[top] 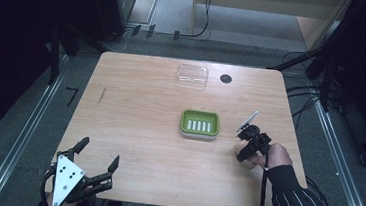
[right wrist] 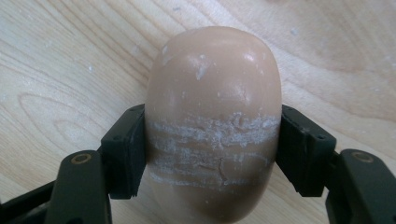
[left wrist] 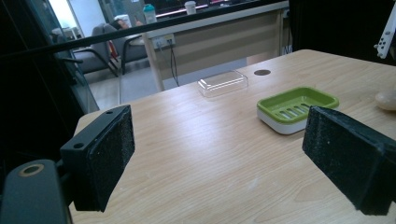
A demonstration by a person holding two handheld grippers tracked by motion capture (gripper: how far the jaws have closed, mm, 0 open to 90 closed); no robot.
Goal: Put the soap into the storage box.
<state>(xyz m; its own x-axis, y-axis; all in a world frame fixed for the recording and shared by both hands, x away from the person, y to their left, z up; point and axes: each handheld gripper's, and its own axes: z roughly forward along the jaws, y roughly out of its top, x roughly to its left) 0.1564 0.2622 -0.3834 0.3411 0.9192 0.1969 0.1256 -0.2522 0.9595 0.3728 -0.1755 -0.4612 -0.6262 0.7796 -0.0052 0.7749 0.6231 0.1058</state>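
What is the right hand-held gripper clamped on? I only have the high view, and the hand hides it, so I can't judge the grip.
Observer: A tan oval soap bar, pressed between both pads of the right hand-held gripper.
Operator: Is it lifted?
Observer: I cannot tell; the wooden table lies right behind it.
Operator: And the left one?
Observer: The left hand-held gripper is open with nothing between its pads, facing the green soap dish.
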